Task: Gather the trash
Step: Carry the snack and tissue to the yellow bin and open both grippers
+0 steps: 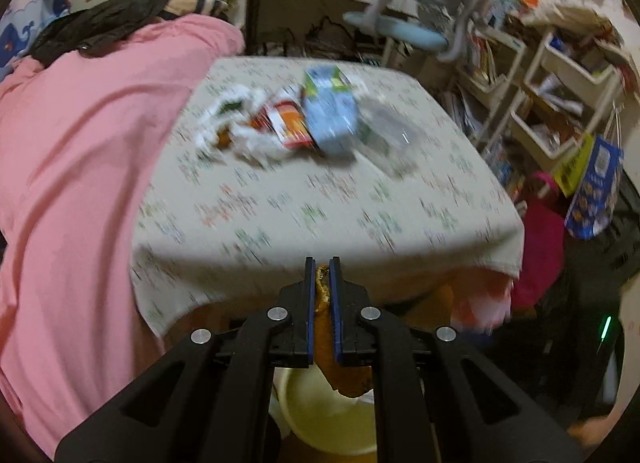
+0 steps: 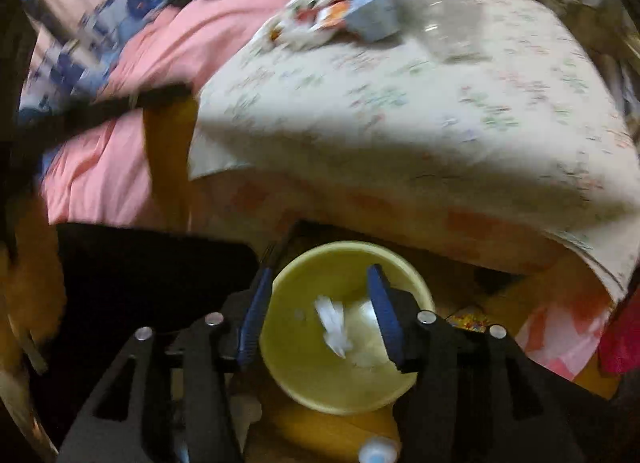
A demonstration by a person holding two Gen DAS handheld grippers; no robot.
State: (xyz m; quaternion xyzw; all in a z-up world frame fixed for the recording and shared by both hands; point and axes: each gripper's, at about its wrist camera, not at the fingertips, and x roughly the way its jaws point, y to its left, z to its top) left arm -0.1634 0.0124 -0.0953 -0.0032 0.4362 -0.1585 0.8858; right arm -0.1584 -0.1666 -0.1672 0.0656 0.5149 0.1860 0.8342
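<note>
My left gripper (image 1: 322, 265) is shut on a brown-orange wrapper (image 1: 348, 377) that hangs down between its fingers, just off the table's near edge and above a yellow bin (image 1: 320, 419). My right gripper (image 2: 318, 275) is open and empty right above the same yellow bin (image 2: 304, 375), where white crumpled paper (image 2: 334, 323) lies inside. On the table lie a blue carton (image 1: 330, 115), an orange-red packet (image 1: 288, 125), crumpled white paper (image 1: 236, 123) and a clear plastic bottle (image 1: 386, 135). The carton also shows in the right wrist view (image 2: 374, 11).
The table wears a patterned cream cloth (image 1: 320, 215). A pink blanket (image 1: 80, 167) lies to its left. A grey-blue chair (image 1: 440, 11) and cluttered white shelves (image 1: 560, 99) stand at the back right. A pink bag (image 1: 540, 239) hangs off the table's right.
</note>
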